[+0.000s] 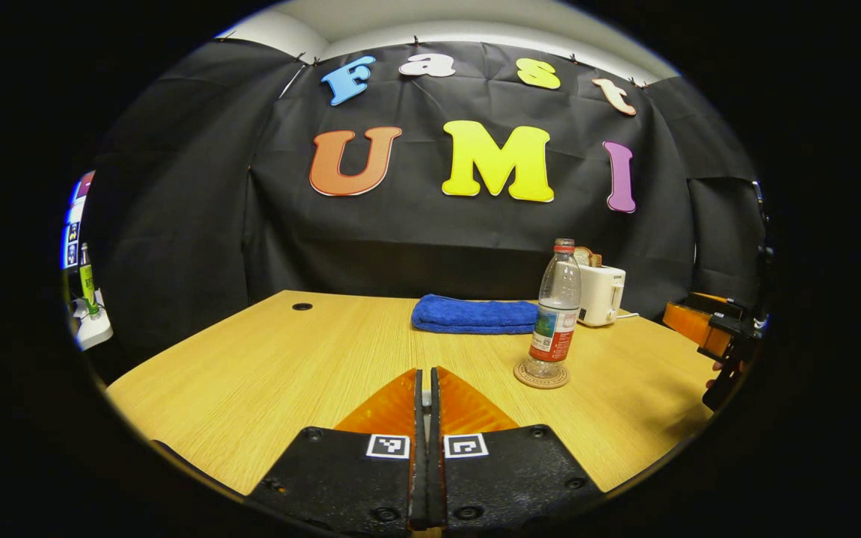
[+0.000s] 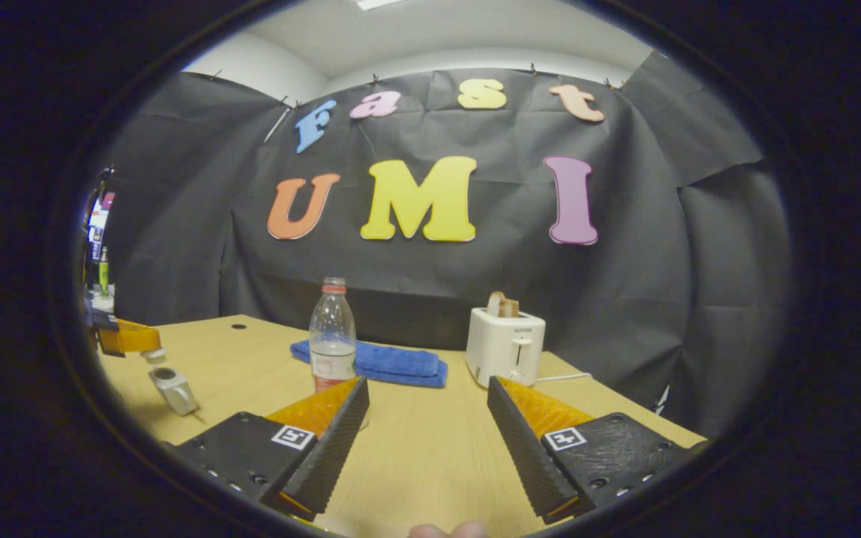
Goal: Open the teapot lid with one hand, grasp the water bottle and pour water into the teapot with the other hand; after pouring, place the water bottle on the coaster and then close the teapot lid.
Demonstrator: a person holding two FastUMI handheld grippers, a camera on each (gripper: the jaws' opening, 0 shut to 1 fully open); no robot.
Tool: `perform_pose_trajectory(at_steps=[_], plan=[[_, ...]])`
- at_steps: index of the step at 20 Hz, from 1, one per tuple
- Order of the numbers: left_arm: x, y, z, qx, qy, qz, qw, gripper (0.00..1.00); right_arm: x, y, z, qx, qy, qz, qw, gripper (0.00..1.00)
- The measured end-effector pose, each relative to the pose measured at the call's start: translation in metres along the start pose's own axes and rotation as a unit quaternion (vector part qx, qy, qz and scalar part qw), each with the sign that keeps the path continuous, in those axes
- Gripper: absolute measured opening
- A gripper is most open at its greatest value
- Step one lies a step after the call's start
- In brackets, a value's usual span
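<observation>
Bottle (image 1: 554,314) stands upright on the coaster (image 1: 542,376), delivered; right gripper (image 2: 427,430) gapes wide and empty, left gripper (image 1: 426,403) pinched closed on nothing, teapot (image 2: 173,388) sits lidless far left.

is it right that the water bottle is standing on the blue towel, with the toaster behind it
Not quite. In the left gripper view the water bottle stands upright on the round coaster, on the table in front of the blue towel, not on it. The toaster is behind it, as you said.
</observation>
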State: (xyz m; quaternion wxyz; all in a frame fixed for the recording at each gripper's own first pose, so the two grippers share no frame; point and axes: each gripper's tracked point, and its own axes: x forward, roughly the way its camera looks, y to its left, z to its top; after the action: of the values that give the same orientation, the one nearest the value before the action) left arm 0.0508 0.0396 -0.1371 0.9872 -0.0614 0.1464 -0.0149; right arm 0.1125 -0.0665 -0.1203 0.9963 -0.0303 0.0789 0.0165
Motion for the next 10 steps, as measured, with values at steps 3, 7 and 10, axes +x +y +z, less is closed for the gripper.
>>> perform_pose_trajectory(at_steps=[3,7,10], plan=[[0.004,0.000,-0.009,-0.001,0.008,0.002,1.000,0.03,-0.002,-0.011,-0.003,0.007,0.004,-0.010,1.000,0.97],[0.009,-0.001,-0.016,-0.001,0.017,0.005,1.000,0.03,-0.004,-0.016,-0.004,0.008,0.004,-0.013,1.000,0.97],[0.007,0.001,-0.020,-0.002,0.018,0.012,1.000,0.03,-0.004,-0.014,-0.006,0.010,0.004,-0.008,1.000,0.97]])
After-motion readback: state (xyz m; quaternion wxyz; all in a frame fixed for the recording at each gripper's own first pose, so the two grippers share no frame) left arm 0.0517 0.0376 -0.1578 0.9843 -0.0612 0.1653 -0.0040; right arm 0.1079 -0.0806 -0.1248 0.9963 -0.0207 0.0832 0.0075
